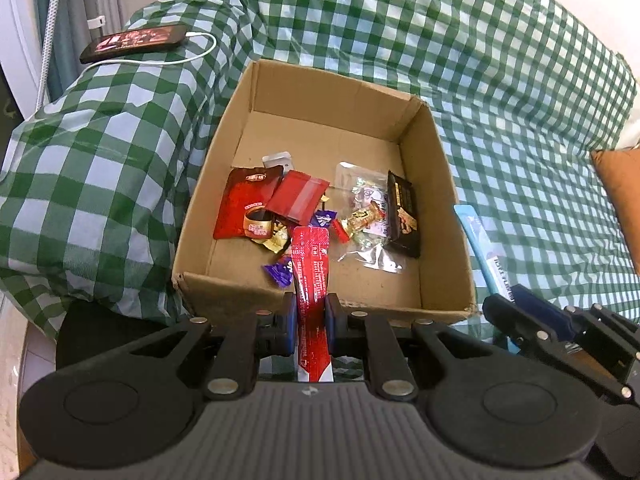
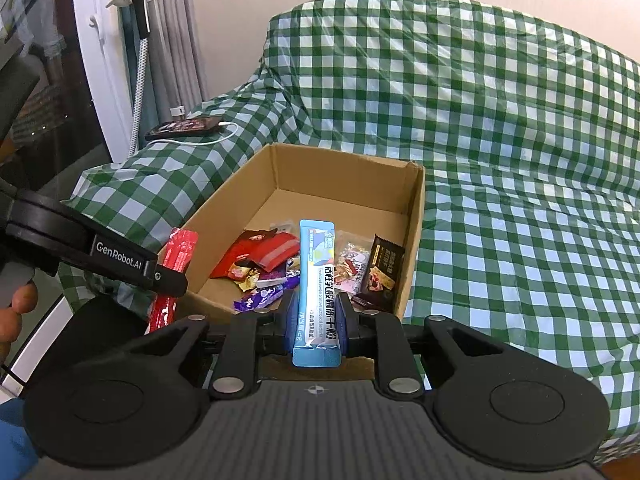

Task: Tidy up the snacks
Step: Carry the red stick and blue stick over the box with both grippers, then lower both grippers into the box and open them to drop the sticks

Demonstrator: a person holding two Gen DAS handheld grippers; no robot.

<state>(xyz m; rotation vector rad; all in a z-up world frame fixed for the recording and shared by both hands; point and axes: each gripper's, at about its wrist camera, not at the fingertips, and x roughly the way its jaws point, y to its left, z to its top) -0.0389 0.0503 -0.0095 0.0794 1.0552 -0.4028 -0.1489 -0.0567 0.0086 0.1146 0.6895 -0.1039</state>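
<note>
Your left gripper (image 1: 311,312) is squeezed tight on a long red snack stick (image 1: 310,276). The two blue pads press on both sides of the stick, with no gap left. The stick pokes out past the pads, and its far end hangs over the near wall of the cardboard box (image 1: 240,292).

The box sits on a green and white checked cloth (image 1: 500,120). Inside it lie many snacks in a heap. On the left is a red pouch (image 1: 240,200), and a smaller red packet (image 1: 298,198) lies partly on top of it. Purple candies (image 1: 280,272) lie near the front. A clear bag of candies (image 1: 368,216) lies more to the right, and a black bar packet (image 1: 404,216) leans by the right wall.

Your right gripper (image 2: 316,320) is squeezed tight on a long blue snack stick (image 2: 318,280). Its pads press on both sides too. This stick stands up between the pads and sits in front of the box, above its near edge.

A phone (image 1: 134,42) on a white cable lies on the cloth, far off to the left.
</note>
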